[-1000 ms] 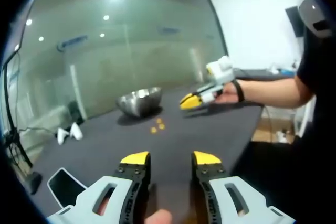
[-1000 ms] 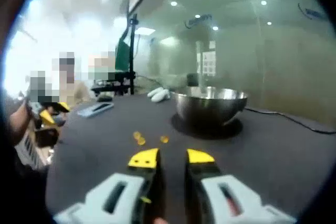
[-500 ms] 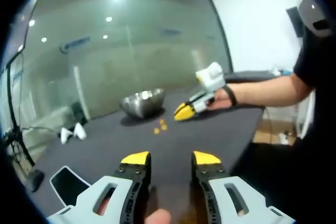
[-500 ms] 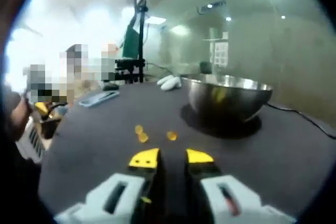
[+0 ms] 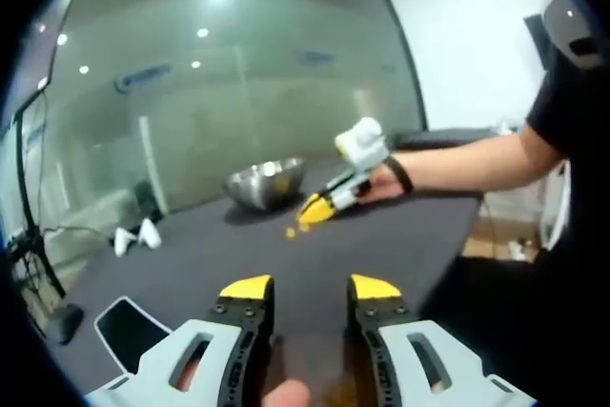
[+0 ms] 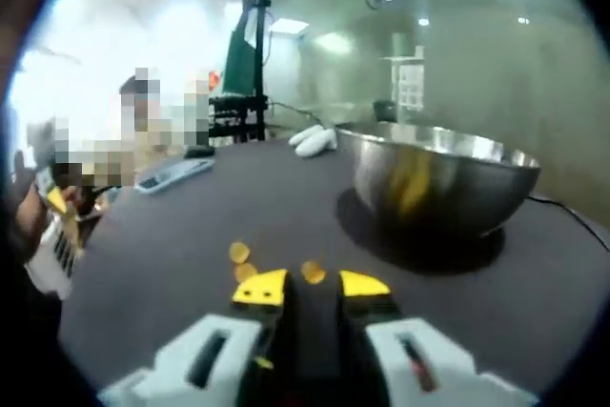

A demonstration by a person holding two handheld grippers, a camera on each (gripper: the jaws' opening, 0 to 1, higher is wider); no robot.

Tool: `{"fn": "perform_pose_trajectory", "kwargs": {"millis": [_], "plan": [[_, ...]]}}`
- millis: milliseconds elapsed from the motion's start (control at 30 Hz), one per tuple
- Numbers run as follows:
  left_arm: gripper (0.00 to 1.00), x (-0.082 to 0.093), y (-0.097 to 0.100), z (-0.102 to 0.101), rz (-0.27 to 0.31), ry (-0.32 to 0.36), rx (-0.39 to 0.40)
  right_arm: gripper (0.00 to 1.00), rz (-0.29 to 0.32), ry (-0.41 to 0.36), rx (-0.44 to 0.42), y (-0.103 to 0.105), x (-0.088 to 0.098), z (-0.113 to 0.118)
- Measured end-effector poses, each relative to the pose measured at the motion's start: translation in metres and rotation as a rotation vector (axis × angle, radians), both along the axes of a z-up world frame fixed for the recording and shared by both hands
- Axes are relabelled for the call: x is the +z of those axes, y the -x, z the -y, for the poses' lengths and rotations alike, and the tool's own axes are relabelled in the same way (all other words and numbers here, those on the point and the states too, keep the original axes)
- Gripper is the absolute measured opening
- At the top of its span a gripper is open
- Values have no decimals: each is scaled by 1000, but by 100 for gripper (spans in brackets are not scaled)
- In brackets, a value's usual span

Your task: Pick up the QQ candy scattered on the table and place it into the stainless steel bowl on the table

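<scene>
Three small orange QQ candies lie on the dark table: one farthest out, one by my left jaw tip, one just ahead of the gap. My right gripper hovers low right behind them, open, nothing between its jaws. The stainless steel bowl stands beyond, to the right. In the left gripper view the bowl sits far back, and the right gripper, held by a hand, points down at a candy. My left gripper is open and empty, well back from the candies.
A dark phone lies at the table's near left corner. Two white objects rest at the left, also seen as white objects behind the bowl. A flat device lies far left. A glass wall runs behind the table.
The right gripper has moved forward and down toward the candies and the bowl, which now look larger. The left gripper has stayed nearly still.
</scene>
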State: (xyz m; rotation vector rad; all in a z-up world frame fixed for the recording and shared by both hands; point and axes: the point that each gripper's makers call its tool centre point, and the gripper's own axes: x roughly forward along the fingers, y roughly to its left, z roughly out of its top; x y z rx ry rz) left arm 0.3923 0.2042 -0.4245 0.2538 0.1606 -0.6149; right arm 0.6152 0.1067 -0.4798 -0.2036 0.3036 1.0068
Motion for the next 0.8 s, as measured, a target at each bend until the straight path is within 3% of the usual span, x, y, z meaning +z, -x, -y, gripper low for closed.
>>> {"fn": "perform_pose_trajectory", "kwargs": {"millis": [300,400,667,800], "plan": [[32,-2,1,-2,-6,-2,8,18,18,1,22,-4,0,-9],[32,-1,0,-2,-5,-2,11,13,11,-3,22,-1,0,-11],[32,-3,0,-4,-5,-5,11,9,54,21,24,-2,1,-11],[32,0,1,-2,-1,-4,9,9,42,-25,50,7,9,-13]]}}
